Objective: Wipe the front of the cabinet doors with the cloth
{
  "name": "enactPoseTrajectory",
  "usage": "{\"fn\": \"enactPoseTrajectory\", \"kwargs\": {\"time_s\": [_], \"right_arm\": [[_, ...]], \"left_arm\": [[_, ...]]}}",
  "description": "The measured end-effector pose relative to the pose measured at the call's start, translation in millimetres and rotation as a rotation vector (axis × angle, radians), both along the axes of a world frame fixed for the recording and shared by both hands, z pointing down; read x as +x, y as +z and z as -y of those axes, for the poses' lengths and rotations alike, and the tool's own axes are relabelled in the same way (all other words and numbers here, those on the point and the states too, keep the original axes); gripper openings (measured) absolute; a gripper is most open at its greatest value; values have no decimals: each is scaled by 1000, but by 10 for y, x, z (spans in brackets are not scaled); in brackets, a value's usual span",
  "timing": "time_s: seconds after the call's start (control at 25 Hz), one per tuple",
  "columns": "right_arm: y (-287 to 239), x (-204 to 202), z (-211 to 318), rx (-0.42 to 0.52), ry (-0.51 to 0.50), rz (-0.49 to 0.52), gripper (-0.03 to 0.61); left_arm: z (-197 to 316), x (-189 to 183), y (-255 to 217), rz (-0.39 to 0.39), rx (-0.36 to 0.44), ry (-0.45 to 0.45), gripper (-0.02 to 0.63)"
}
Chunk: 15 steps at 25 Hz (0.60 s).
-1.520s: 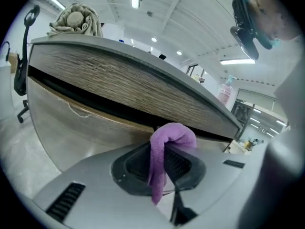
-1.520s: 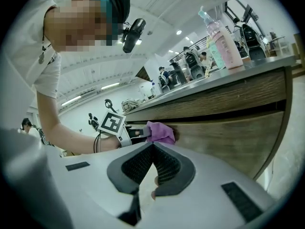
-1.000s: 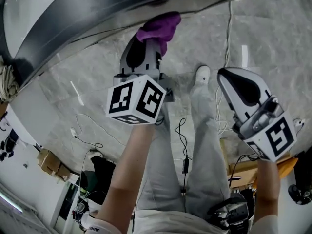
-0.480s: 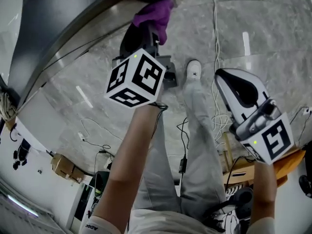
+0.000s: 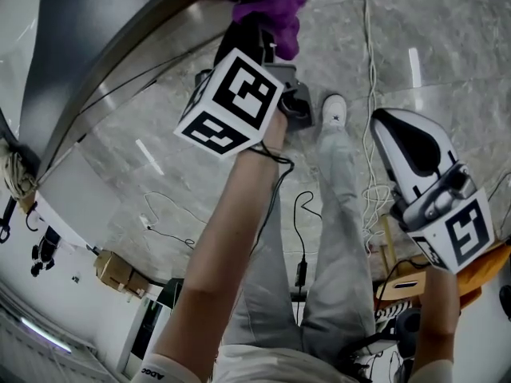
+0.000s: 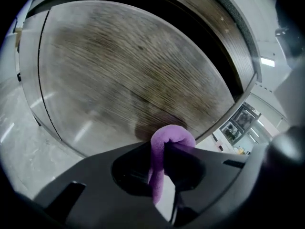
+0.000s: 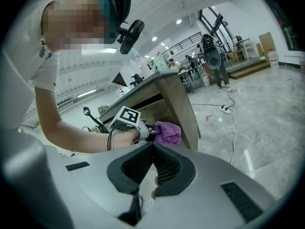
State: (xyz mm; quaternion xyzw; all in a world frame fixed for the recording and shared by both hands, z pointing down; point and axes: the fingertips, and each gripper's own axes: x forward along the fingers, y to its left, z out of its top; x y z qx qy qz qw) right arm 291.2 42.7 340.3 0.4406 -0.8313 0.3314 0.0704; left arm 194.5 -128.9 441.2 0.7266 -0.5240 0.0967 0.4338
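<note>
A purple cloth [image 6: 167, 140] is pinched in my left gripper [image 6: 164, 150], which is shut on it. The cloth's folded end sticks out past the jaws, close against the wood-grain cabinet door [image 6: 128, 70]. In the head view the left gripper [image 5: 262, 37] reaches up to the dark cabinet [image 5: 120, 22] with the cloth [image 5: 273, 10] at its tip. The right gripper view shows the cloth [image 7: 168, 132] at the cabinet's front corner [image 7: 178, 101]. My right gripper [image 7: 153, 148] is shut on nothing and hangs off to the right [image 5: 399, 138], away from the cabinet.
Grey marble floor [image 5: 447, 46] lies below, with white cables [image 5: 369, 70] trailing across it. The person's legs and a white shoe [image 5: 333, 112] stand between the grippers. A cardboard box [image 5: 116, 271] and an orange item [image 5: 479, 274] sit at the edges.
The left gripper has pushed the cloth further up along the cabinet front, with the arm stretched out more. The right gripper has kept its place at the right.
</note>
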Motion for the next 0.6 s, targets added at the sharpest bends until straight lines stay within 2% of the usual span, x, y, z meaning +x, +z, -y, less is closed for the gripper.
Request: {"fn": "enactPoseTrajectory", "kwargs": {"time_s": [0.32,0.6], "right_arm": [[8,-489,116,3,-27,5,26],[-5,-825,195,2,-61,-9,26]], "left_arm": [[55,-496,25,11,-3,20,52],[74,-1137,34,50,-6,-31,52]]}}
